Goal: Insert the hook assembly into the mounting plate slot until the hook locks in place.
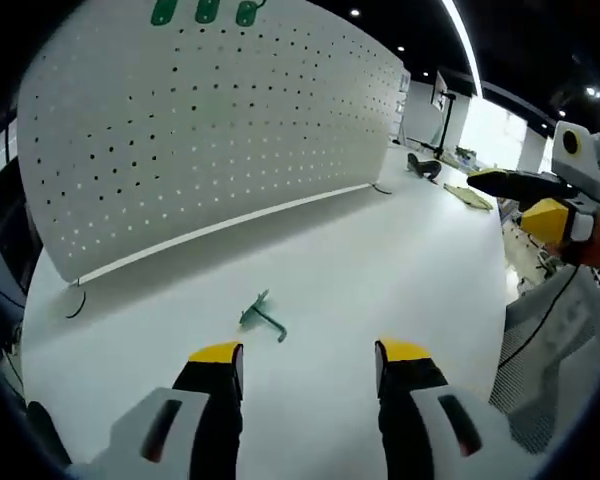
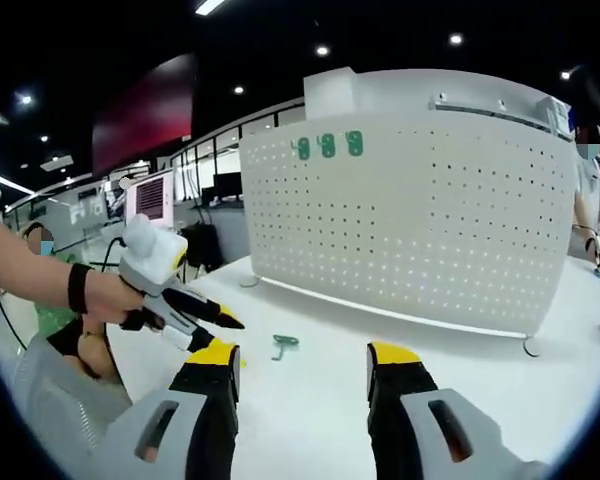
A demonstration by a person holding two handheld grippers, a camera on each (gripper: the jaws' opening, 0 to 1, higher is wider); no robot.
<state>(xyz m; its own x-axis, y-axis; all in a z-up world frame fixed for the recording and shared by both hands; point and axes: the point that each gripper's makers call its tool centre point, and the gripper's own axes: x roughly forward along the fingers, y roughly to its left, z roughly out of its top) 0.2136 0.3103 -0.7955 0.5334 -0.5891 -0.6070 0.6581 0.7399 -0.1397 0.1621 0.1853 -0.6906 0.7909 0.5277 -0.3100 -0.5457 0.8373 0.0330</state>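
Looking along the left gripper view first: left gripper (image 1: 310, 352) sits low over the white table (image 1: 380, 260), yellow-tipped jaws spread wide, nothing between them. Green hook assembly (image 1: 263, 317) lies flat on the table just past the jaws, at about 11 o'clock from the left jaw tip, clear of both. White perforated mounting plate (image 1: 210, 130) stands upright across the far side of the table, 10 to 1 o'clock, well beyond the hook. Three green pieces (image 1: 206, 12) hang at its top edge, around 12 o'clock. Right gripper (image 1: 510, 185) comes in at 3 o'clock, held in the air; can't tell its jaw state from here.

Right gripper view: right gripper (image 2: 303, 352) jaws wide apart too, holding nothing. Hook assembly (image 2: 284, 343) on the table (image 2: 450, 350) just ahead, between the jaw tips and nearer the left one. Mounting plate (image 2: 410, 220) upright at 12 to 2 o'clock, three green pieces (image 2: 327, 145) near its top left. Left gripper (image 2: 195, 310) at 9 o'clock in a person's hand (image 2: 110, 298), above the table, jaws look parted, nothing gripped.
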